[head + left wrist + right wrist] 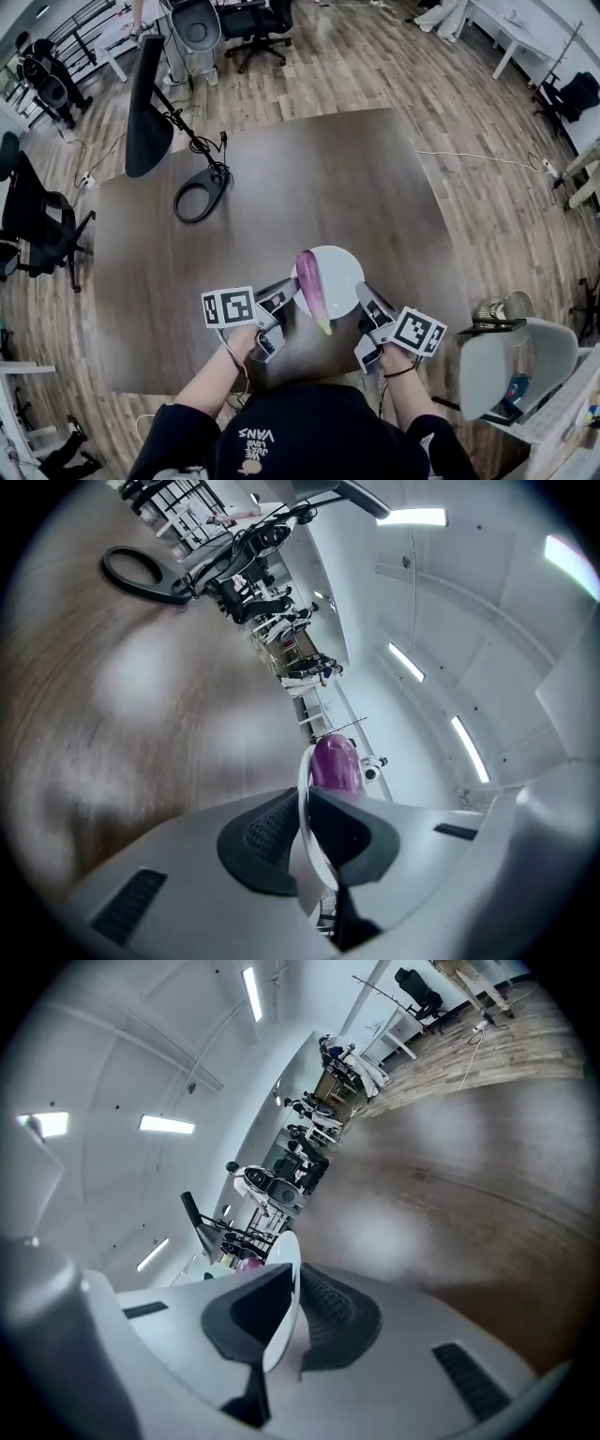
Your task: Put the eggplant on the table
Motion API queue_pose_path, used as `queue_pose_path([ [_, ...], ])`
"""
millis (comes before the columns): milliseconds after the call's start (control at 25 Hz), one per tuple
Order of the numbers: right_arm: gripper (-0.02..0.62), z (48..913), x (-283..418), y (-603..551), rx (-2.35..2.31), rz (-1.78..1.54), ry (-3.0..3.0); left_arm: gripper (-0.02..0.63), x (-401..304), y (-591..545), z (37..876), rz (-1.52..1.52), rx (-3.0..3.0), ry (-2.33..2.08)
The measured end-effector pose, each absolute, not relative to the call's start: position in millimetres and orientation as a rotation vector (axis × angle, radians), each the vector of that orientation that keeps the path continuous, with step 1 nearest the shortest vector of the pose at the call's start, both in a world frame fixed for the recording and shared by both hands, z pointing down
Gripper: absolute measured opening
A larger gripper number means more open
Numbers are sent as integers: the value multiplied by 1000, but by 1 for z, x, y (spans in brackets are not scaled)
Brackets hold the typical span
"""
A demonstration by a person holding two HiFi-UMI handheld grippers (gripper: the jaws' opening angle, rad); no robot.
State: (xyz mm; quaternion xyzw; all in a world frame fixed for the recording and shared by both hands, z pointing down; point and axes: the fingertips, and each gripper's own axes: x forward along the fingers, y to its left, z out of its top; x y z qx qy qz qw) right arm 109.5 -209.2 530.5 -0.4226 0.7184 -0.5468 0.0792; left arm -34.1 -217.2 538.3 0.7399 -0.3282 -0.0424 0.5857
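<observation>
A purple eggplant (311,286) with a green stem end lies across a white plate (339,267) above the dark brown table (281,187). My left gripper (289,292) is shut on the plate's left rim, and my right gripper (362,298) is shut on its right rim. In the left gripper view the thin white plate rim (304,803) is pinched between the dark pads, with the eggplant (336,764) just beyond. In the right gripper view the plate edge (284,1297) sits between the pads, and only a sliver of the eggplant (251,1262) shows.
A black desk lamp (150,103) with a ring base (200,197) stands on the table's far left. Office chairs (37,225) flank the table at left. A grey chair (511,361) stands near the right front corner.
</observation>
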Motion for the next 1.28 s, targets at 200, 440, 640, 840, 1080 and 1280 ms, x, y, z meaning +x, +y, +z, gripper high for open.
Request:
queue_pose_path([
  [200,35,546,119,-239,-1249,-1604,2193,34,-23,-242,553,-108,1731,-789],
  [440,35,574,125,-259,-1265,-1636,2193,34,-17,-264,575,-77,1744,-806],
  [640,35,596,127,-276,-1286,-1637,2215,34,-13,-281,598,-48,1725,-813],
  [840,35,612,131,-280,-1316,-1658,2209,34,-8,-285,619,-28,1692,-815],
  [1080,35,627,131,-279,-1335,-1680,2212,34,-7,-286,634,-1,1684,-808],
  [1280,35,636,130,-280,-1357,-1705,2210,34,-7,-287,643,48,1683,-824],
])
